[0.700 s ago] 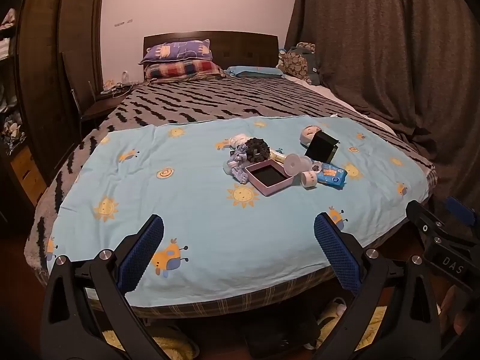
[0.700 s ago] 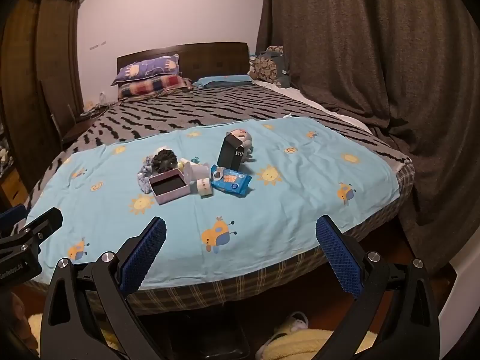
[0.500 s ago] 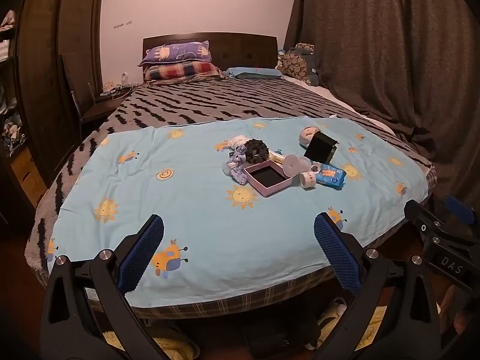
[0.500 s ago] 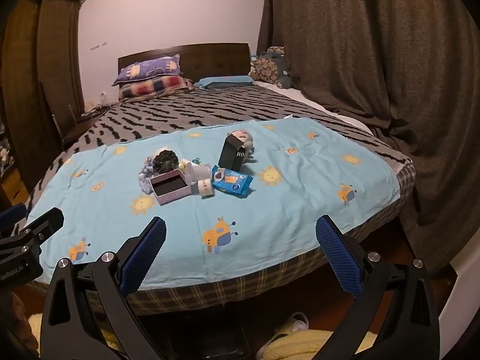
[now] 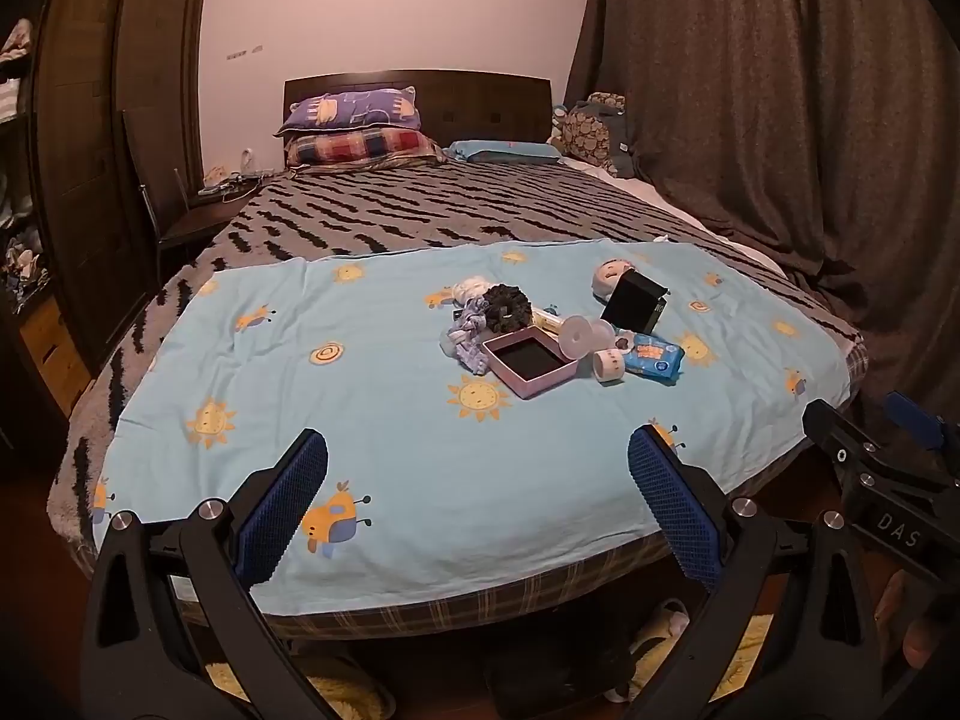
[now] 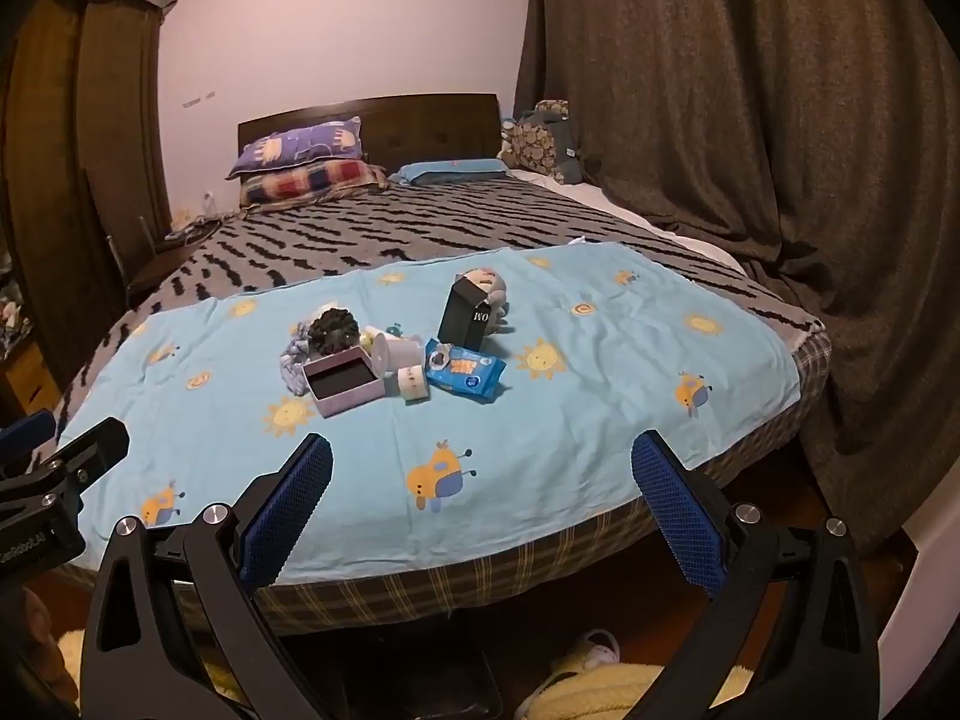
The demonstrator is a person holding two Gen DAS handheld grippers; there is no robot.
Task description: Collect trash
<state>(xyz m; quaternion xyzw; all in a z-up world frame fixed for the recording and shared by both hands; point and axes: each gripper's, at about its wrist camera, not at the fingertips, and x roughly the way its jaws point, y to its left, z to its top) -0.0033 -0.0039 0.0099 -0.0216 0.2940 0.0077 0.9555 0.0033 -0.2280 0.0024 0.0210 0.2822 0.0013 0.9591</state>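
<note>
Trash is lying heaped mid-sheet, well clear of both tools. Left gripper and right gripper are hovering wide open, empty, lining up for approach.

sheet: light blue, yellow suns
blanket: grey, black zigzags
box: pink, dark inside
wipes pack: blue
curtain: brown-grey
pads: blue

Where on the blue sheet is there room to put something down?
The blue sheet is bare along its near edge, from the pink box toward both grippers. Its left side, toward the striped blanket, is free too. The middle right is crowded: black box, wipes pack, scrunchie.
</note>
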